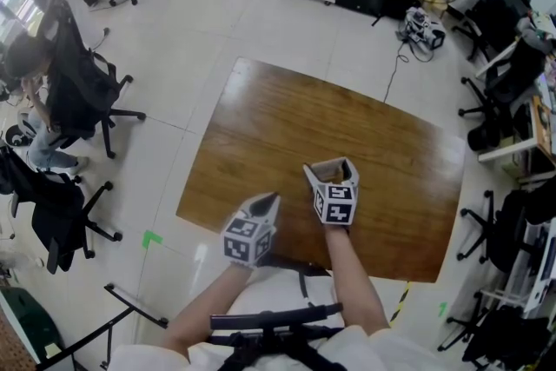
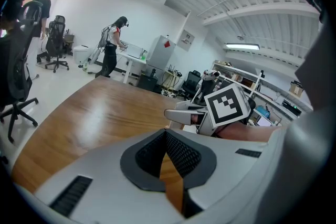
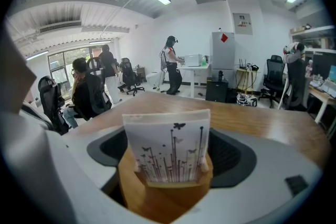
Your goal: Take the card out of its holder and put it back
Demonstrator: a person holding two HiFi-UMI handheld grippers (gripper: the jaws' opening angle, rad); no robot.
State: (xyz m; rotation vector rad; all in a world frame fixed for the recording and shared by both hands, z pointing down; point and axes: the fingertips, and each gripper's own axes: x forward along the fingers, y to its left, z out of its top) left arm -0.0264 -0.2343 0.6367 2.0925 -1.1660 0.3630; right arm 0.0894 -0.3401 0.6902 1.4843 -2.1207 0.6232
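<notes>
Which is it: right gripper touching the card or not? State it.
Cannot tell. In the right gripper view the card stands between the spread jaws of the right gripper, its side edges close against them; neither gap nor contact shows plainly.

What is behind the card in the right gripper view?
Behind the card, bare wooden table shows above and beside it. The table part directly behind is covered by the card itself.
</notes>
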